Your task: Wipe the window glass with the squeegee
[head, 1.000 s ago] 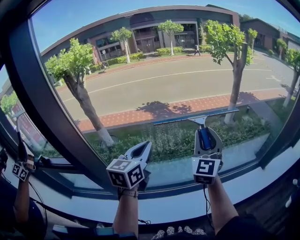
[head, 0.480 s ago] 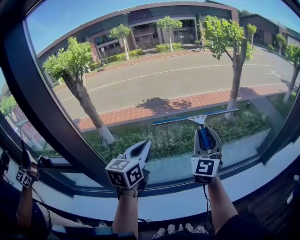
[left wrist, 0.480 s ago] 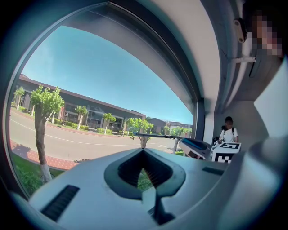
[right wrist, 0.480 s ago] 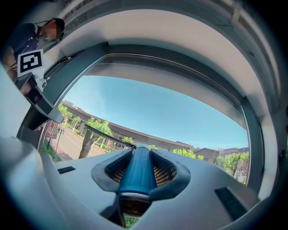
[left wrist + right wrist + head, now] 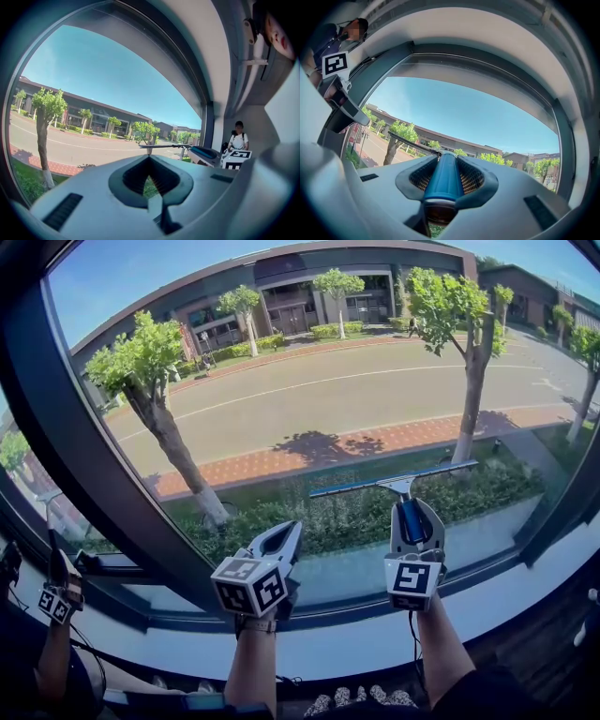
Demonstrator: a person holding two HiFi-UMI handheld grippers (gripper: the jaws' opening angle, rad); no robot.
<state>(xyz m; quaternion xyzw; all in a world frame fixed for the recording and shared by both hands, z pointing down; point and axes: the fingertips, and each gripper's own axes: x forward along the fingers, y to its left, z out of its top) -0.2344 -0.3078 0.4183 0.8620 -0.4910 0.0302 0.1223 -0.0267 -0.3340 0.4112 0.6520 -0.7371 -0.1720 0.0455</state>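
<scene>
2 grippers were held up before the window glass [image 5: 319, 381]. The right gripper [image 5: 413, 514] had its jaws clamped on the blue handle [image 5: 443, 180] of the squeegee [image 5: 395, 481], which stood up out of the jaws. Its long blade lay across the lower part of the pane, right end slightly higher, in front of the hedge [image 5: 347, 517] outside. Whether the blade touched the glass could not be told. The left gripper [image 5: 281, 542], near the right one and apart from the tool, had its jaws closed together with nothing between them. Below both ran the pale sill [image 5: 356, 638].
</scene>
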